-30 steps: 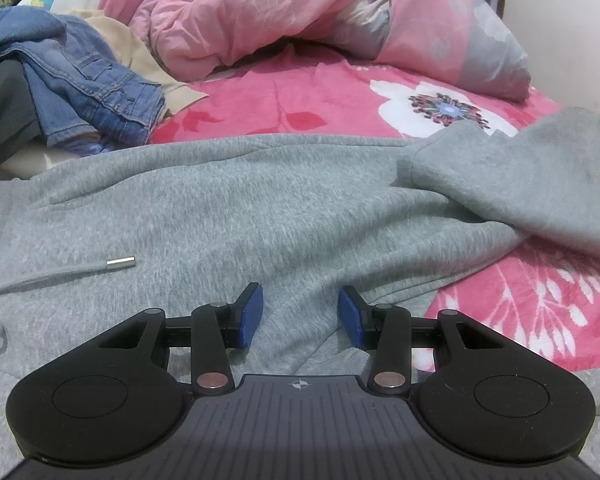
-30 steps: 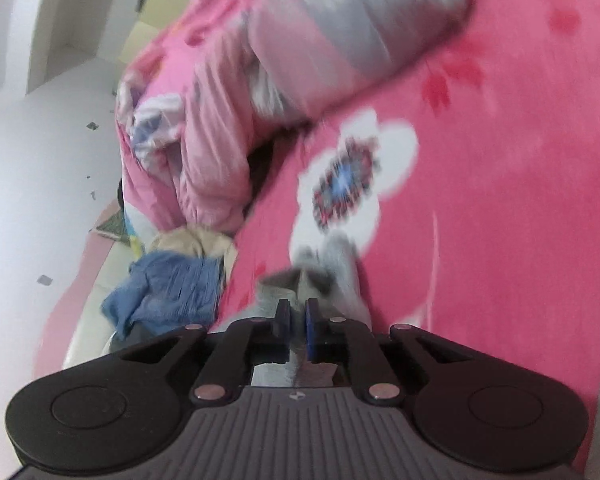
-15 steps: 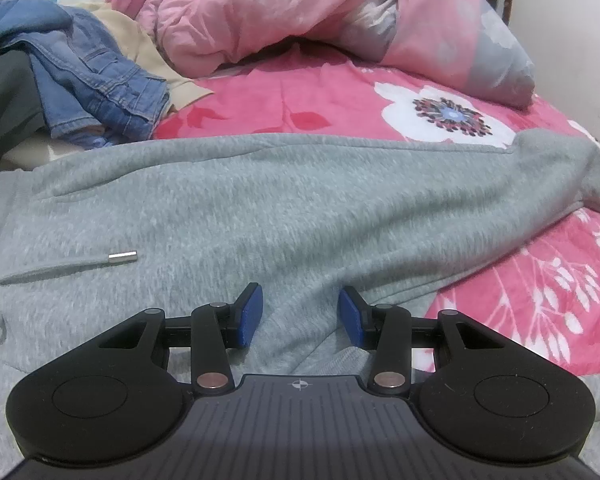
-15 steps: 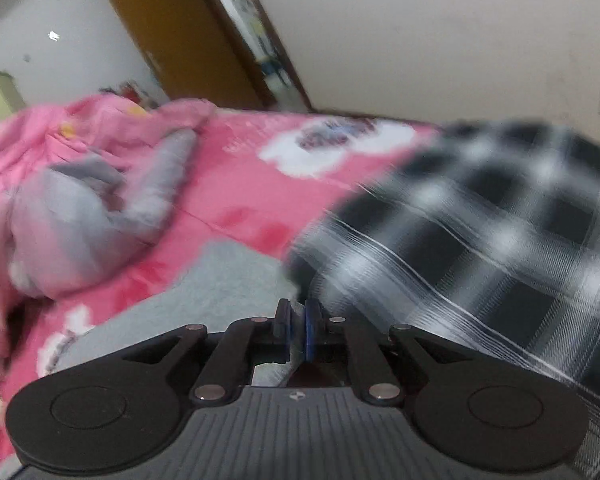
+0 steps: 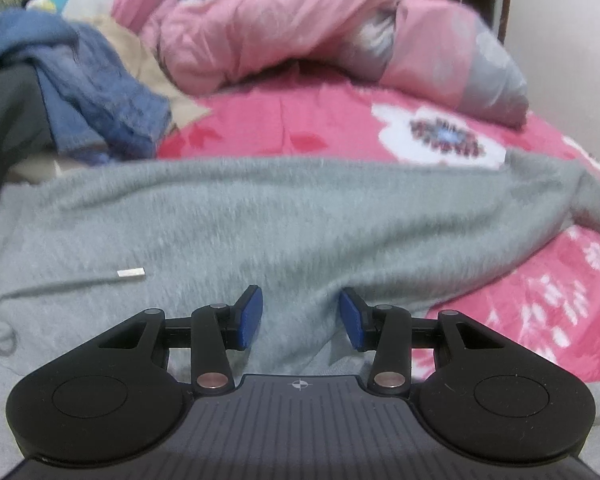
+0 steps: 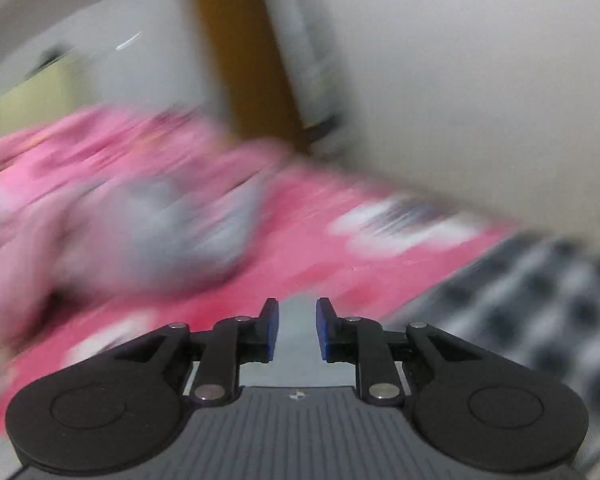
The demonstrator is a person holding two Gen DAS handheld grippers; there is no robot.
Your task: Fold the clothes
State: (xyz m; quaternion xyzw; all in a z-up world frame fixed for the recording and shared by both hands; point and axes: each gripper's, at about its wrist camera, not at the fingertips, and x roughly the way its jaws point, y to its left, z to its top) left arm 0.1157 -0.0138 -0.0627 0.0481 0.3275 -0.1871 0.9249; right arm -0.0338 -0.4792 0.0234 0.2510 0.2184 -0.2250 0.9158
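Note:
A grey hooded sweatshirt (image 5: pixel 260 220) lies spread across the pink flowered bed sheet (image 5: pixel 320 132), one sleeve (image 5: pixel 580 200) stretched out to the right. Its drawstring with a metal tip (image 5: pixel 131 273) rests on the cloth at the left. My left gripper (image 5: pixel 300 318) hovers low over the sweatshirt's near part, open, with nothing pinched. In the blurred right wrist view my right gripper (image 6: pixel 297 328) has its jaws opening. Grey cloth (image 6: pixel 296 360) shows below the gap, and the pads do not press on it.
A crumpled pink duvet (image 5: pixel 280 28) fills the back of the bed. Blue jeans (image 5: pixel 100 92) and other clothes are piled at the back left. A black-and-white checked cloth (image 6: pixel 540 300) lies right of my right gripper. A wooden door (image 6: pixel 252 80) and a pale wall stand beyond.
The grey sleeve, raised at the right a second ago, now lies stretched out flat. My right gripper swung towards the wall and its shut jaws parted. My left gripper stayed put.

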